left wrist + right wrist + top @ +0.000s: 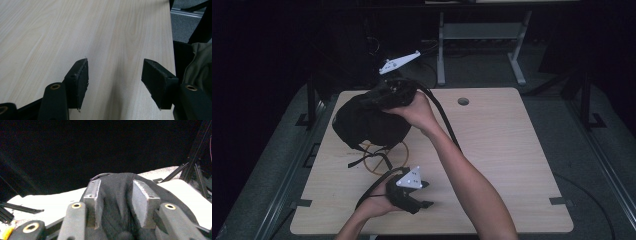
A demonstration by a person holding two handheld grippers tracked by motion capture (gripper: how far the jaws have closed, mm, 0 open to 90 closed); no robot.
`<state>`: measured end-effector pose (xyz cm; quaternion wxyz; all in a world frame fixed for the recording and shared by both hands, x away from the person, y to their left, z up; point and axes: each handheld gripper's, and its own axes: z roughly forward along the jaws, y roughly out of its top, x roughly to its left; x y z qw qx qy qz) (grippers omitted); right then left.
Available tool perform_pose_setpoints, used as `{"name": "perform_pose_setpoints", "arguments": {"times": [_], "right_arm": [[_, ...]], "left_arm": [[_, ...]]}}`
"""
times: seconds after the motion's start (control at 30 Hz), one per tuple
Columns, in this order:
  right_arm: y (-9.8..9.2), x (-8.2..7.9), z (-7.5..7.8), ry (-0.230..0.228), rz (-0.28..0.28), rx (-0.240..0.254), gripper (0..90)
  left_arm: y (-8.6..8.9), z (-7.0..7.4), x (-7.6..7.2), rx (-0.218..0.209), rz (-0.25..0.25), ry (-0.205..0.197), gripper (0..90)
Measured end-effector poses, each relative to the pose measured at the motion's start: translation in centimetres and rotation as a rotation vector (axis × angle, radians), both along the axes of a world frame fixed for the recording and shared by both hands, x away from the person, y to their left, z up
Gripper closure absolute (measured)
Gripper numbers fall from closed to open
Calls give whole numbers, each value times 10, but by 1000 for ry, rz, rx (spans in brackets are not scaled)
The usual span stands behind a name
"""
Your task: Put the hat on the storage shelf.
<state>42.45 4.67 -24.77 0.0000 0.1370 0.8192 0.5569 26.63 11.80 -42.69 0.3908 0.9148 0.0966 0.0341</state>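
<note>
The black bag (364, 122) lies bunched at the surface's (502, 150) far left, partly over a wooden hoop (384, 159). The right gripper (116, 195) sits on it with a fold of fabric between its parted jaws. The left gripper (115, 75) rests near the front edge, open and empty.
</note>
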Motion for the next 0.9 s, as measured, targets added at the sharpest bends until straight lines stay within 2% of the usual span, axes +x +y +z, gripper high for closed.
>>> {"name": "perform_pose_setpoints", "arguments": {"times": [0.07,0.1,0.27,0.3,0.47,0.73,0.8,0.9], "right_arm": [[-2,0,0,1,2,7,561],[-7,-1,1,8,0,4,543],[-19,-2,-1,12,-16,2,505],[-22,-1,-2,9,-18,0,493],[-31,-3,-3,14,-37,6,448],[-57,-5,-2,13,-60,-8,431],[-71,-5,-5,24,-81,-19,418],[-83,-7,-7,38,-92,-4,412]], "left_arm": [[0,0,-1,-12,5,10,378],[1,1,1,3,2,-1,377],[2,1,1,3,7,-6,361],[2,1,1,4,3,-18,357],[2,1,1,-2,11,-9,351],[2,1,0,-23,18,-11,336],[1,1,1,-24,23,-14,336],[0,0,1,-30,25,-17,335]]}}
